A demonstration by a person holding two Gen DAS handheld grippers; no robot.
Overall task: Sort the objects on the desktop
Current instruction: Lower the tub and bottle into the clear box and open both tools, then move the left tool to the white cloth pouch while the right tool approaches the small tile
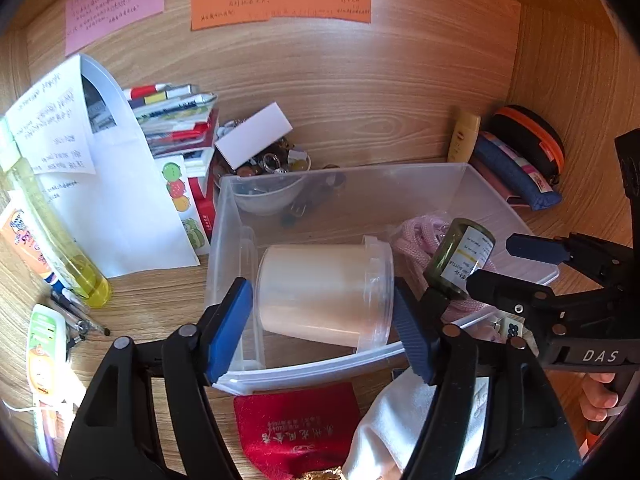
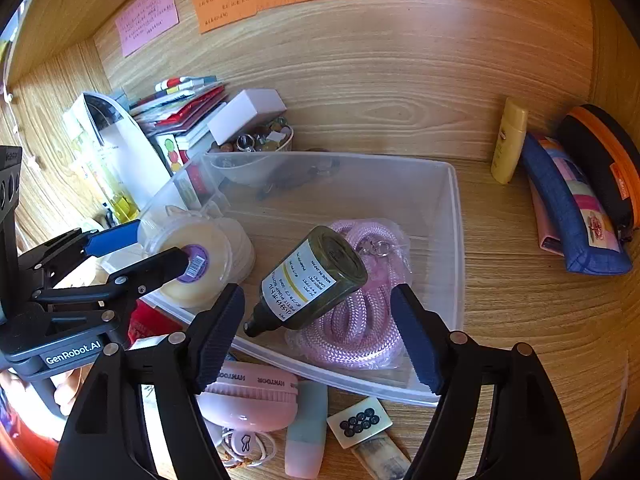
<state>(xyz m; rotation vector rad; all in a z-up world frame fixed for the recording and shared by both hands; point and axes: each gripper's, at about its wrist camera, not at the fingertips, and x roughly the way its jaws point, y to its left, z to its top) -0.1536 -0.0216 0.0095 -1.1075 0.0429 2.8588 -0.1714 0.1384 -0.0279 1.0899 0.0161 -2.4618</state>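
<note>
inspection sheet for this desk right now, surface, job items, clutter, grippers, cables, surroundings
surface: wood-grain desk, crowded at the edges.
job's things: clear bin holds a cream tub on its side, a bagged pink rope and a tilted dark green bottle lying across the rope.
clutter: red pouch, mahjong tile and pink fan in front of the bin; blue pencil case and yellow tube to the right; book stack to the left.
grippers: left gripper open around the tub; right gripper open, the bottle between its fingers, untouched.
cables: white cord by the fan.
surroundings: wooden back panel with a pink note and an orange note.
</note>
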